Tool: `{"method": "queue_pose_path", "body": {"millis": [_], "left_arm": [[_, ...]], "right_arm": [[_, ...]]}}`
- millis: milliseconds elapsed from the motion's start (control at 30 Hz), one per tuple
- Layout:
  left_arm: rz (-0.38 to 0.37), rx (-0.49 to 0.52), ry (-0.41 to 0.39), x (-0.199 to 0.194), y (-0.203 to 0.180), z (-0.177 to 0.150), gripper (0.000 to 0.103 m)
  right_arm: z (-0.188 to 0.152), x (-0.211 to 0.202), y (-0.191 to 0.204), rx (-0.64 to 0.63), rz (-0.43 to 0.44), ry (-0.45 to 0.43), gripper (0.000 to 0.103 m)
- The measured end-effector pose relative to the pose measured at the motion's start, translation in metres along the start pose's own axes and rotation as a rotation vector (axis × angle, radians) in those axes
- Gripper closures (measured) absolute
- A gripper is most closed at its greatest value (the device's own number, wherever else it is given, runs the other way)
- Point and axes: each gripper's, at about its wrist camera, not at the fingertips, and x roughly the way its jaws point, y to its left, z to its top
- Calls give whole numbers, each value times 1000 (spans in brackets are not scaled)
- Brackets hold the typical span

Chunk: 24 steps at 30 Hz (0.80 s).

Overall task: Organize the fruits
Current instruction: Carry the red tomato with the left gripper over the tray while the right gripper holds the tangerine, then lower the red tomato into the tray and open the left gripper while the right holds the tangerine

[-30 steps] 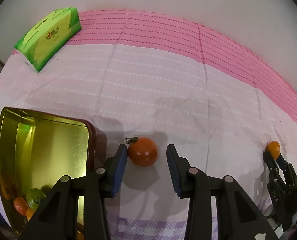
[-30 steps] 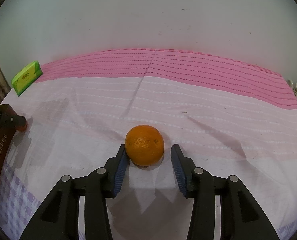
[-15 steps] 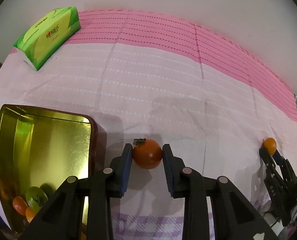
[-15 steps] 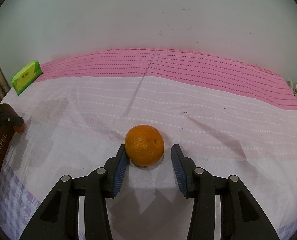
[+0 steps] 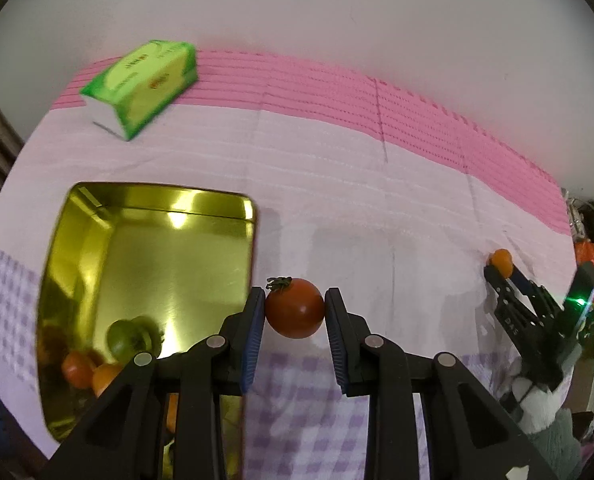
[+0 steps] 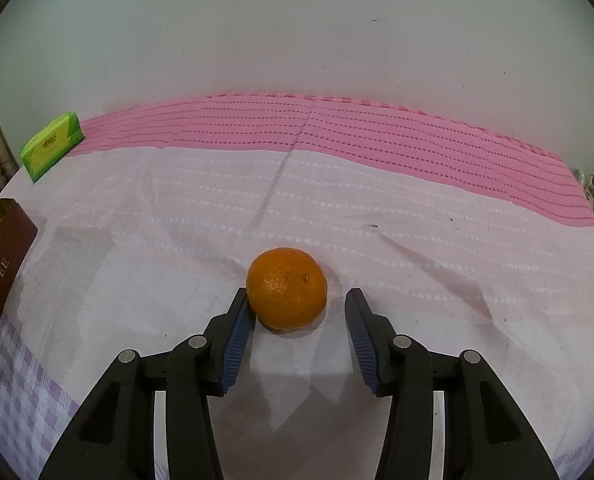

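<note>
Lifted off the surface (image 5: 377, 208) since a second ago, the tomato (image 5: 294, 308) rides clamped in the left tongs (image 5: 294, 322) beside the tin (image 5: 253, 216), where a loosened pinch could drop it short, while the right tongs (image 6: 297, 320), jaws just widening, straddle the orange (image 6: 286, 288) unclamped.

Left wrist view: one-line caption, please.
Left hand-held gripper clamps a red tomato beside the gold tin holding other fruit.
</note>
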Motion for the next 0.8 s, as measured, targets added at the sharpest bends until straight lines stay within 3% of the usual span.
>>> {"method": "queue_pose_path", "body": {"millis": [400, 567, 800], "left_arm": [[117, -16, -51, -40, 66, -42, 76], [127, -68, -30, -41, 97, -55, 76], [125, -83, 3, -36, 111, -75, 76]], "right_arm": [[2, -1, 2, -6, -6, 1, 54], [2, -1, 3, -10, -11, 1, 54], [2, -1, 2, -10, -11, 2, 54]]}}
